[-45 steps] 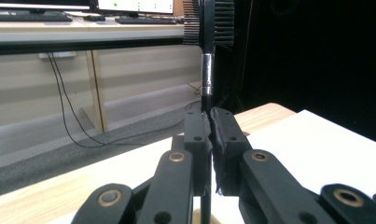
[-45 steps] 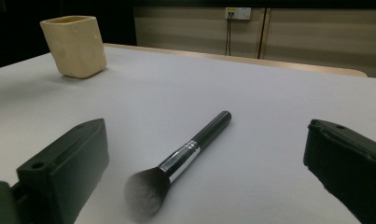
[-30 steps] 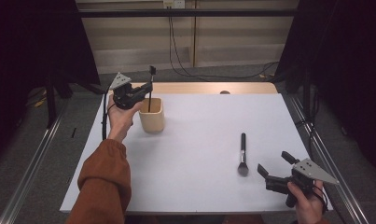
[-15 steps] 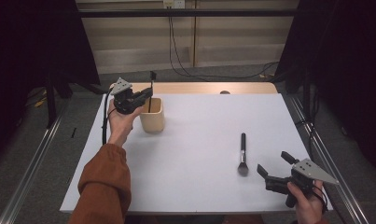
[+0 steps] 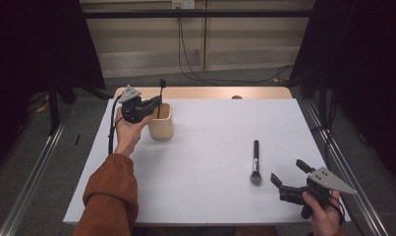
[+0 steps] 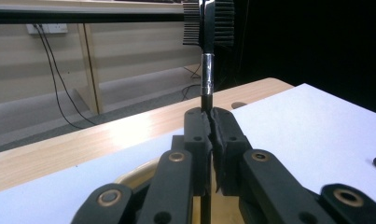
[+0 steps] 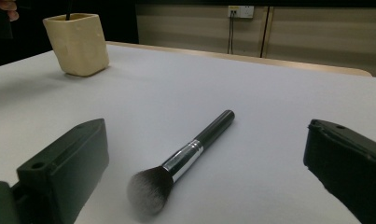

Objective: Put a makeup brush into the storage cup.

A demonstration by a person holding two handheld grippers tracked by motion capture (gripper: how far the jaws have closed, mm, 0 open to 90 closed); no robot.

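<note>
A white table is carrying everything, with a strip of bare wood showing along its far edge. Near the far-left corner a cream-coloured cup is standing upright, open at the top. A person's left arm in a rust-brown sleeve is reaching in from the near edge toward that cup.

The left gripper is hanging just beside the cup's left wall, level with its rim, and its jaws are clamping the thin black handle of a small comb brush. In the left gripper view the two pads are pressing together on the handle, and the brush is standing upright, its toothed head at the top and its lower end going down into the cup's mouth.

The right gripper is resting in the person's right hand at the near-right corner of the table, its jaws standing wide apart with nothing between the pads. A powder brush is lying flat on the table just beyond it, well apart from the cup, its black handle pointing to the far edge and its bristle head toward the near edge. In the right gripper view the powder brush is lying between and ahead of the two spread jaws, touching neither.
</note>
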